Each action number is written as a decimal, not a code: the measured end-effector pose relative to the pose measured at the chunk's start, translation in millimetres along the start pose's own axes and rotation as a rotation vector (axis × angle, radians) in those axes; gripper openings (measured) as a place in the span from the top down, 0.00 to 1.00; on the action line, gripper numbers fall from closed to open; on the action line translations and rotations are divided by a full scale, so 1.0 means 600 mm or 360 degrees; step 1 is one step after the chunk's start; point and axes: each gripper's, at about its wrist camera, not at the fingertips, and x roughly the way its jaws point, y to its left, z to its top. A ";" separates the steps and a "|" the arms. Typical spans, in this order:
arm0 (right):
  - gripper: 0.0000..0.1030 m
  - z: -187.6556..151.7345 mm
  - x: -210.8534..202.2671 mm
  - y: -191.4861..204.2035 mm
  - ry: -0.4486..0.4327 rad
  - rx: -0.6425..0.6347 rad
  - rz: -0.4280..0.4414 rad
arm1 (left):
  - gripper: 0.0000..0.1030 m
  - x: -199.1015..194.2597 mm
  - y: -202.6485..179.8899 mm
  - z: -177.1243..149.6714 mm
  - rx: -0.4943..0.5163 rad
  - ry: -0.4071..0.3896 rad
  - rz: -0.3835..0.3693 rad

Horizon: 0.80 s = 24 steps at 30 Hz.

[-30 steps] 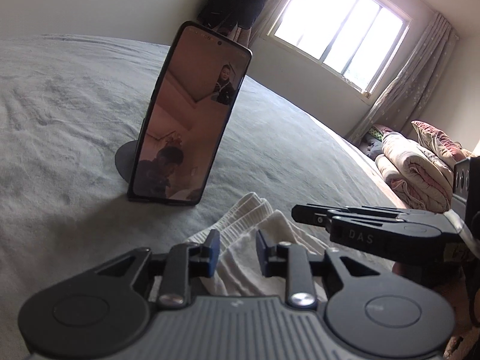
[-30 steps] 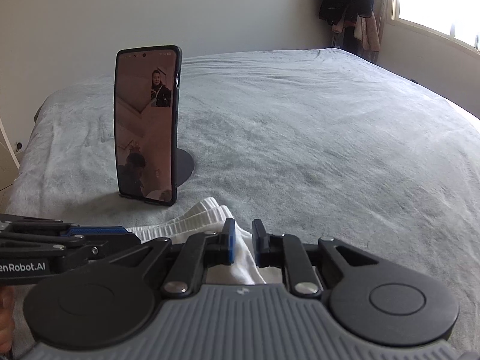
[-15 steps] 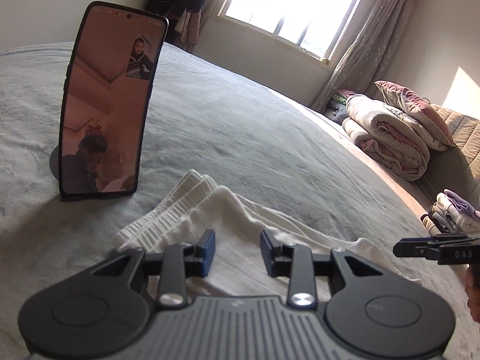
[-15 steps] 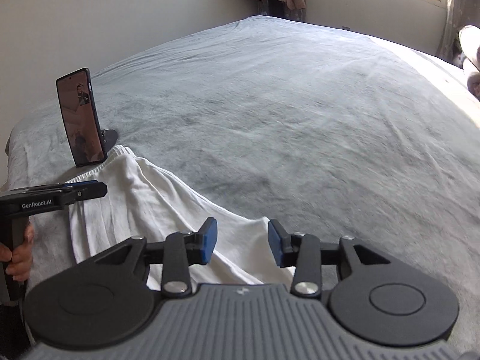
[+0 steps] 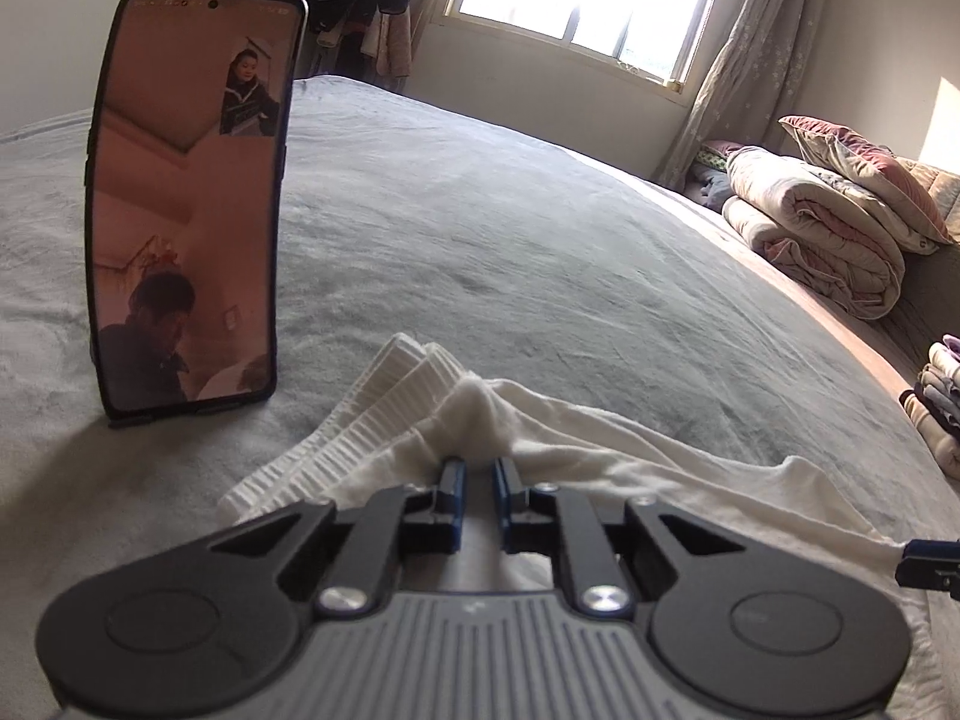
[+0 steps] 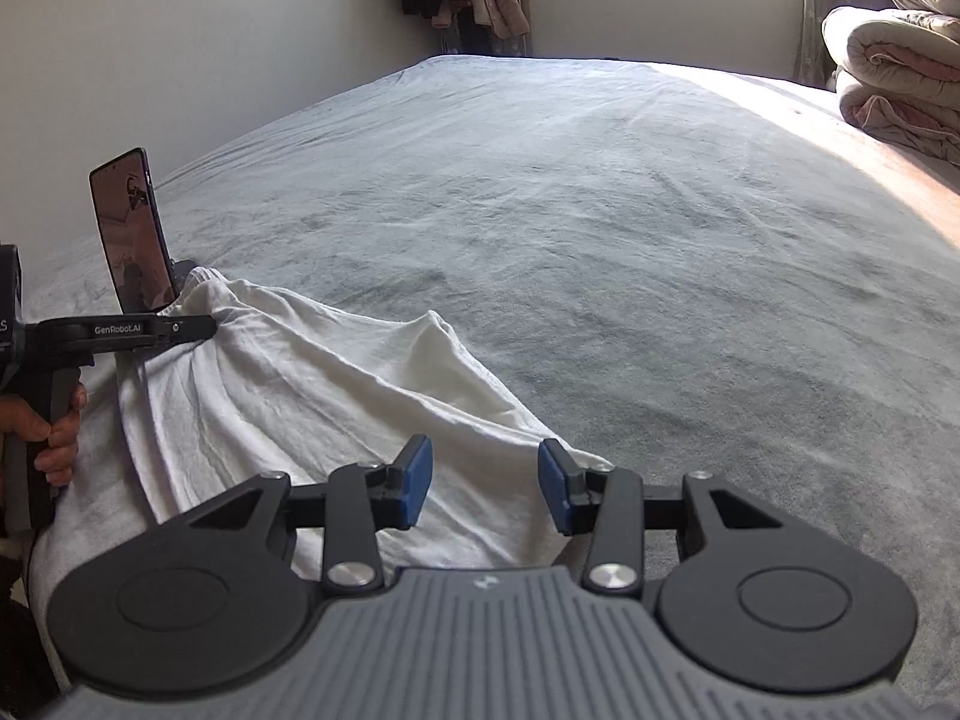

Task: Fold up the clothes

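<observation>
White garment (image 5: 576,438) lies spread on grey bed (image 5: 540,240), ribbed hem bunched nr the upright phone (image 5: 192,198) on its stand. Left wrist view: left gripper (image 5: 478,483) w/ fingers drawn close, pinching a raised fold of the cloth just past the ribbing; rolled quilts (image 5: 822,228) at far right by the window. Right wrist view: right gripper (image 6: 483,483) w/ blue pads wide apart, nothing btwn them, hovering over garment's near edge; a hand (image 6: 48,426) grips the other tool's handle at left, its tip at the bunched cloth beside phone.
</observation>
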 end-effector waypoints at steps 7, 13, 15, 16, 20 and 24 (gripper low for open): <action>0.57 0.004 0.001 0.021 -0.0058 -0.0017 -0.0002 | 0.81 -0.026 -0.013 0.003 0.0058 -0.0080 -0.0136; 0.74 0.028 0.044 0.094 -0.0040 -0.0079 0.0145 | 0.81 -0.006 -0.032 -0.001 0.0130 -0.0036 -0.0174; 0.81 0.037 0.065 0.122 -0.0022 -0.0101 0.0197 | 0.81 0.000 -0.028 -0.005 0.0109 -0.0029 -0.0137; 0.85 0.042 0.076 0.136 -0.0012 -0.0112 0.0222 | 0.81 0.000 -0.024 -0.006 0.0090 -0.0032 -0.0136; 0.86 0.061 0.117 0.175 0.0024 -0.0132 0.0284 | 0.81 -0.003 -0.007 -0.009 0.0018 -0.0033 -0.0145; 0.89 0.082 0.157 0.185 0.0060 -0.0107 0.0270 | 0.81 -0.003 0.001 -0.010 -0.0024 -0.0033 -0.0165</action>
